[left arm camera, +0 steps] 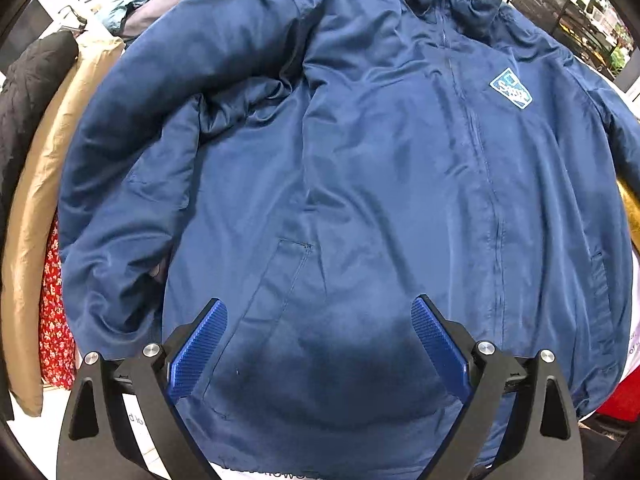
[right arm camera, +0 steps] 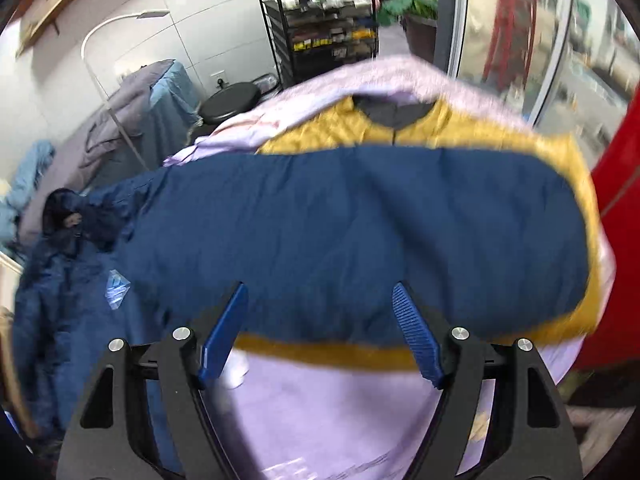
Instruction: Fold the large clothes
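A navy blue zip jacket (left arm camera: 360, 184) with a light blue chest logo (left arm camera: 511, 89) lies front up, filling the left wrist view. Its left sleeve (left arm camera: 120, 168) is bent down along its side. My left gripper (left arm camera: 318, 312) is open and empty, hovering over the jacket's lower hem near a pocket seam (left arm camera: 296, 248). In the right wrist view the jacket's other sleeve (right arm camera: 360, 236) stretches out to the right over a mustard yellow garment (right arm camera: 420, 128). My right gripper (right arm camera: 318, 298) is open and empty just in front of that sleeve.
A tan garment (left arm camera: 52, 184), a red floral cloth (left arm camera: 54, 312) and a black garment (left arm camera: 24, 112) lie left of the jacket. A lilac sheet (right arm camera: 320, 412) lies under the yellow garment. A black shelf cart (right arm camera: 324, 36), a round stool (right arm camera: 230, 100) and a red object (right arm camera: 616, 240) stand beyond.
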Available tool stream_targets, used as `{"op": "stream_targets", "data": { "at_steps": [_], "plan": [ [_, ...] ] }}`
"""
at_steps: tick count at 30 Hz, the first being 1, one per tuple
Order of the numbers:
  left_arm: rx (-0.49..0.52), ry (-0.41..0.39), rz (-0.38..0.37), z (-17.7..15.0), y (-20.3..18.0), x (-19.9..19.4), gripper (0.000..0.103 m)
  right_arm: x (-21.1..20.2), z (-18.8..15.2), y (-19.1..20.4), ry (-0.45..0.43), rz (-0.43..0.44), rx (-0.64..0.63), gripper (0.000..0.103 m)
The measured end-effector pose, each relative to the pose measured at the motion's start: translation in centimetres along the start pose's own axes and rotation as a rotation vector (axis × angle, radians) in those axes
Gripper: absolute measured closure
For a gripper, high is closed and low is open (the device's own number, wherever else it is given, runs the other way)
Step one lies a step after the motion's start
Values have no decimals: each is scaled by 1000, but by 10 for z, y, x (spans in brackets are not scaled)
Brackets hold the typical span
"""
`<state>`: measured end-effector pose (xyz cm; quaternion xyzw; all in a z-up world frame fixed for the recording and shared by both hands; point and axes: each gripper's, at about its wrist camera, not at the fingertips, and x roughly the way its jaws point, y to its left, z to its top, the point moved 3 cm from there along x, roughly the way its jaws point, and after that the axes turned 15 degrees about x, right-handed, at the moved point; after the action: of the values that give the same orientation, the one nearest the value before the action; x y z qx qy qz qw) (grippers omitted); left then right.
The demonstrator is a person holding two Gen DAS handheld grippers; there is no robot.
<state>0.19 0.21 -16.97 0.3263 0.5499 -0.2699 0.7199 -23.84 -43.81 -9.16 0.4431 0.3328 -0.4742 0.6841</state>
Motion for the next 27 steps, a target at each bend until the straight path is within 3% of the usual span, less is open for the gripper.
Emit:
{"op": "stream_targets", "data": {
  "at_steps": [3,6,10,18,20,23,25,27],
  "plan": [
    [13,-5,1,3,0,-1,12,2,-10,-11,-1,1,65,29],
    [20,-15,6,6,0,-2,12,0,-7,-39,-17,6,214,29],
    [9,-5,-5,6,1,2,12,-7,5,-80,-70,-59,373,29],
    [22,-3,-30,12,-12,6,12,-14,33,-115,-123,-73,466,29],
    [33,-7,-33,13,-16,6,12,-9,37,-116,-112,-72,463,34],
    [51,0,-33,11,-23,8,12,-6,41,-108,-105,-90,423,52],
    [52,2,-32,9,-24,9,12,-11,44,-99,-126,-82,374,69],
    [49,5,-36,7,-25,10,12,-16,51,-90,-137,-73,316,79]
  ]
}}
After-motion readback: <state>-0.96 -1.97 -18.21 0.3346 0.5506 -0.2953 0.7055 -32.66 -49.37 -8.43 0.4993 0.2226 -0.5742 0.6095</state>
